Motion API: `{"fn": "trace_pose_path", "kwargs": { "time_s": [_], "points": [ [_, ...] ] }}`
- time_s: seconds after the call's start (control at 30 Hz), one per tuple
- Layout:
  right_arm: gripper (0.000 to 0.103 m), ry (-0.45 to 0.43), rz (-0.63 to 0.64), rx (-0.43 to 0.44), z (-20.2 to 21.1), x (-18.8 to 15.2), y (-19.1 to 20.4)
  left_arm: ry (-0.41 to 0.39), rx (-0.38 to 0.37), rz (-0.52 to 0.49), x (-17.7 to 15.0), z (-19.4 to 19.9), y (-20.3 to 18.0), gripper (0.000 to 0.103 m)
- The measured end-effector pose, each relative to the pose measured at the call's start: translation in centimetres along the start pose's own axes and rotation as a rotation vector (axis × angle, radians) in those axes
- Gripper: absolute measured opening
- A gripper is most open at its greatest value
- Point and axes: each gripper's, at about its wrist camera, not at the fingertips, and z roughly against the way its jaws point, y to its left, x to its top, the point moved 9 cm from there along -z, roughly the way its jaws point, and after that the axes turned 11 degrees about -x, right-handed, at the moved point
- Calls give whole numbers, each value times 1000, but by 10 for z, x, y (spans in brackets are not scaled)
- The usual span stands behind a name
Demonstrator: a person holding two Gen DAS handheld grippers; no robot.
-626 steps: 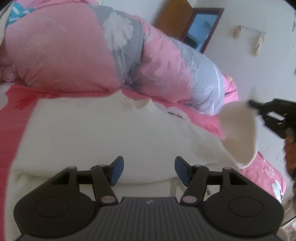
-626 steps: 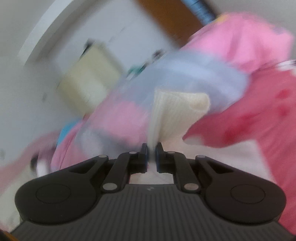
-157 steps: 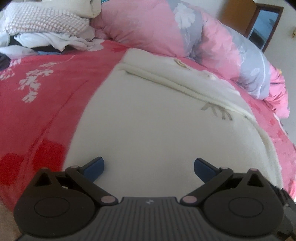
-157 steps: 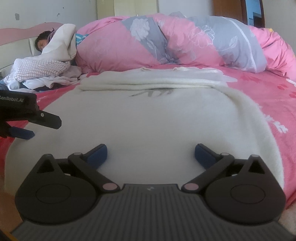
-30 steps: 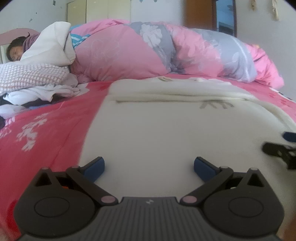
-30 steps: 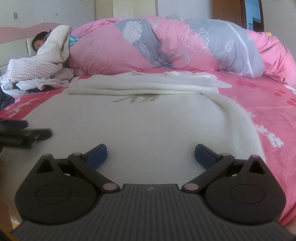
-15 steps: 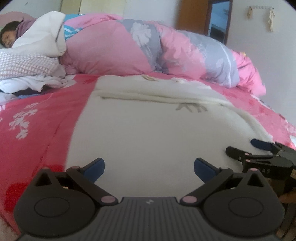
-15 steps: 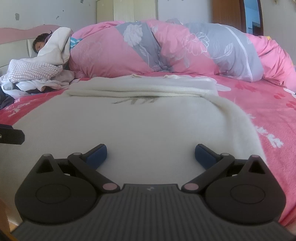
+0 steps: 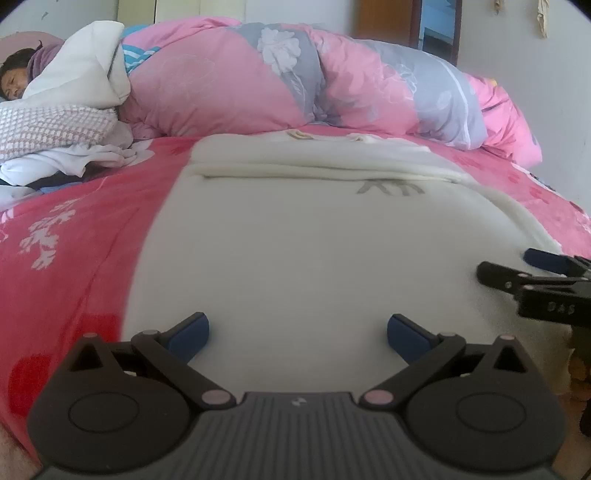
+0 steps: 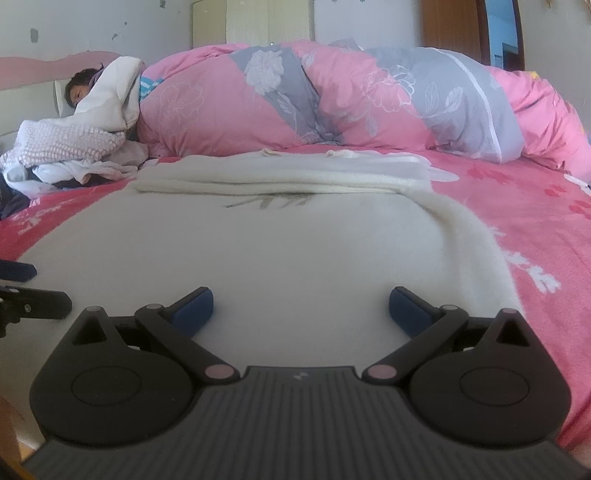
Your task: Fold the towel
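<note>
A large cream towel (image 9: pixel 314 236) (image 10: pixel 295 236) lies spread on the pink bed, its far end folded back into a thick band with a grey mark just in front of it. My left gripper (image 9: pixel 297 332) hovers open over the towel's near edge, nothing between its blue pads. My right gripper (image 10: pixel 300 304) is also open above the near edge, further right. In the left wrist view the right gripper (image 9: pixel 535 269) pokes in at the right edge. The left gripper's fingers (image 10: pixel 22 288) show at the left edge of the right wrist view.
A pink and grey floral duvet (image 9: pixel 314 85) (image 10: pixel 351 96) is bunched along the far side of the bed. A person (image 10: pixel 79 88) lies at the far left beside a pile of white and checked clothes (image 9: pixel 51 144). A brown door (image 10: pixel 454 29) stands behind.
Both grippers stay open over the towel's near edge. The left wrist view has swung a little, and the right gripper sits slightly higher at its right edge.
</note>
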Motion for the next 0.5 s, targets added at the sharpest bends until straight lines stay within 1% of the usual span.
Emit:
{"fn": "trace_pose_path", "kwargs": {
  "time_s": [0.07, 0.2, 0.3, 0.37, 0.5],
  "points": [
    [102, 0, -18, -15, 2, 1, -8, -2, 2, 0, 0, 0, 0, 103],
    [102, 3, -71, -76, 9, -1, -32, -11, 1, 2, -1, -2, 0, 103],
    [102, 1, -118, -85, 16, -3, -49, -21, 1, -1, -1, -2, 1, 103],
    [102, -6, -123, -92, 23, -4, -54, -28, -1, -2, -1, -2, 1, 103],
    [102, -16, -88, -241, 35, -5, -67, -38, -4, -2, -2, -2, 2, 103]
  ]
}}
